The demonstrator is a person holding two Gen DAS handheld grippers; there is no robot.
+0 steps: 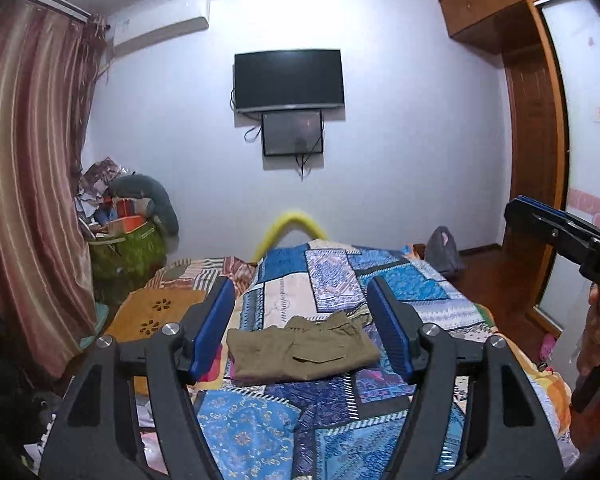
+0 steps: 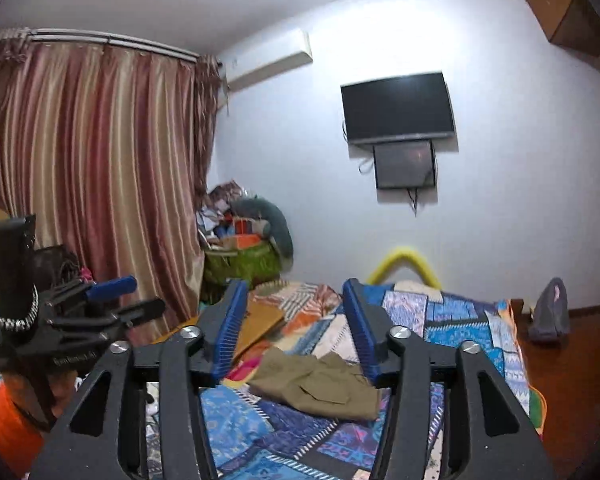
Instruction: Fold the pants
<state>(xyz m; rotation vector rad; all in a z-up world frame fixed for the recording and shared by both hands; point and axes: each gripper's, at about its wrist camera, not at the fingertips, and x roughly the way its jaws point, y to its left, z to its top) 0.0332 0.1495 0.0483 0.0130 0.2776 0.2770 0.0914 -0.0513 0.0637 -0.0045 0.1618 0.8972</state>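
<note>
Olive-khaki pants (image 1: 300, 348) lie folded into a compact rectangle on the blue patchwork bedspread (image 1: 284, 412), a flap pocket on top. My left gripper (image 1: 300, 292) is open and empty, held above and short of the pants. My right gripper (image 2: 294, 294) is open and empty too, raised above the pants (image 2: 320, 384). The right gripper shows at the right edge of the left wrist view (image 1: 560, 236); the left gripper shows at the left of the right wrist view (image 2: 112, 296).
The bed's far end has a yellow curved rail (image 1: 292, 224). An orange board (image 1: 156, 312) lies on the bed's left side. A cluttered green basket (image 1: 128, 252), striped curtain (image 1: 32, 184), wall TV (image 1: 288, 80), grey bag (image 1: 444, 256) and wooden wardrobe (image 1: 540, 152) surround it.
</note>
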